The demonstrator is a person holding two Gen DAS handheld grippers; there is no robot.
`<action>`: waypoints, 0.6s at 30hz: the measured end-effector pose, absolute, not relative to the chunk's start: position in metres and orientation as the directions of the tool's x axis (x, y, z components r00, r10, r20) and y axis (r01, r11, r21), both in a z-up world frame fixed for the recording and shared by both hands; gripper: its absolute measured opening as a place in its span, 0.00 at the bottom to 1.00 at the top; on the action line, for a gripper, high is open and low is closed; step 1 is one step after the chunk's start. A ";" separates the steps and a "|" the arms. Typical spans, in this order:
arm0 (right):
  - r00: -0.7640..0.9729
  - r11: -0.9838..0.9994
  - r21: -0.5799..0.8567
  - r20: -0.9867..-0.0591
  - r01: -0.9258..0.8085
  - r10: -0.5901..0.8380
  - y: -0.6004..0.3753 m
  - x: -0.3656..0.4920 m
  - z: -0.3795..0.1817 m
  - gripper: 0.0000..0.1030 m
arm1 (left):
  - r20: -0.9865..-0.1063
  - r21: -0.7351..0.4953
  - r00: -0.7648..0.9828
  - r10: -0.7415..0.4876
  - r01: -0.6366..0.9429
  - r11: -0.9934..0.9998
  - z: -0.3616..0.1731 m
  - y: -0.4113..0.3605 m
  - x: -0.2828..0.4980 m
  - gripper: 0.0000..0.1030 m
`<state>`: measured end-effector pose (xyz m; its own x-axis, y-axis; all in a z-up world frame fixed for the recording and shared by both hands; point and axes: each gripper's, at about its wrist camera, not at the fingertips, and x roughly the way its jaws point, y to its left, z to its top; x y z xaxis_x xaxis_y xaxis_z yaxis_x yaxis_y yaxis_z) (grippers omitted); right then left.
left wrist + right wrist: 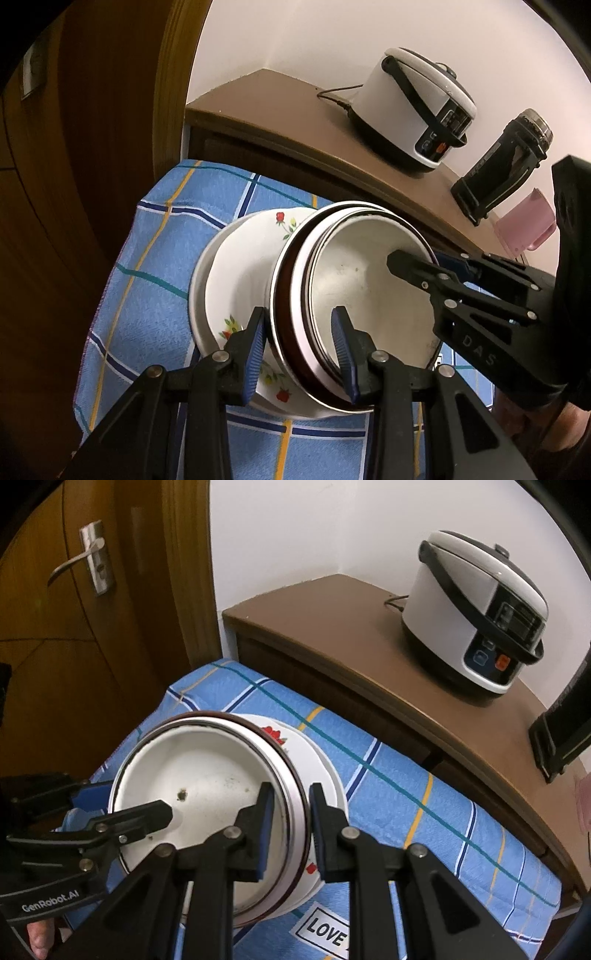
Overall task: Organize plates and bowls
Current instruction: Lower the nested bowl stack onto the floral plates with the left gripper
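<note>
A nested stack of white bowls [369, 280] with dark rims leans over floral plates [243, 266] on a blue checked cloth [155, 258]. My left gripper [299, 354] straddles the near rim of the stack, one blue pad outside and one inside, shut on it. My right gripper [428, 258] bites the opposite rim. The right wrist view shows the same bowls [207, 775] above the floral plates [325, 760], with my right gripper [291, 830] shut on their wall and my left gripper [122, 797] clamped at the left rim. I cannot tell whether the stack rests on the plates.
A brown cabinet [332, 627] stands behind the cloth. It carries a white rice cooker [476, 609], a black flask [506, 158] and a pink cup [528, 221]. A wooden door [74, 627] with a metal handle [92, 557] is at the left.
</note>
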<state>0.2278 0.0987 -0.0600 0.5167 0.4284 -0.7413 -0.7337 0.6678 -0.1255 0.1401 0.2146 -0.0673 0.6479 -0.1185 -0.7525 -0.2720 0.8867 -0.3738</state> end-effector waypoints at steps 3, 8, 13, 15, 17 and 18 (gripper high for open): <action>0.501 0.662 -0.124 -0.758 -0.739 0.417 0.102 0.233 -0.063 0.20 | -0.762 -0.382 0.633 -0.135 -0.271 0.884 -0.072 0.216 0.144 0.37; 0.472 0.659 -0.100 -0.778 -0.745 0.415 0.106 0.245 -0.067 0.20 | -0.765 -0.384 0.628 -0.145 -0.263 0.885 -0.073 0.219 0.149 0.37; 0.468 0.670 -0.079 -0.775 -0.738 0.425 0.106 0.251 -0.073 0.19 | -0.753 -0.361 0.648 -0.117 -0.257 0.896 -0.074 0.221 0.153 0.37; 0.464 0.674 -0.063 -0.772 -0.736 0.434 0.104 0.252 -0.074 0.19 | -0.744 -0.345 0.661 -0.098 -0.254 0.903 -0.075 0.219 0.153 0.38; 0.465 0.680 -0.052 -0.767 -0.731 0.441 0.102 0.252 -0.076 0.19 | -0.732 -0.345 0.676 -0.092 -0.251 0.904 -0.075 0.219 0.153 0.38; 0.467 0.682 -0.046 -0.763 -0.730 0.448 0.100 0.252 -0.077 0.19 | -0.727 -0.343 0.682 -0.087 -0.250 0.906 -0.075 0.219 0.154 0.38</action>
<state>0.2517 0.1001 -0.0767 0.4666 0.4475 -0.7629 -0.7299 0.6820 -0.0463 0.1539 0.2190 -0.0752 0.6816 -0.0869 -0.7265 -0.2497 0.9057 -0.3426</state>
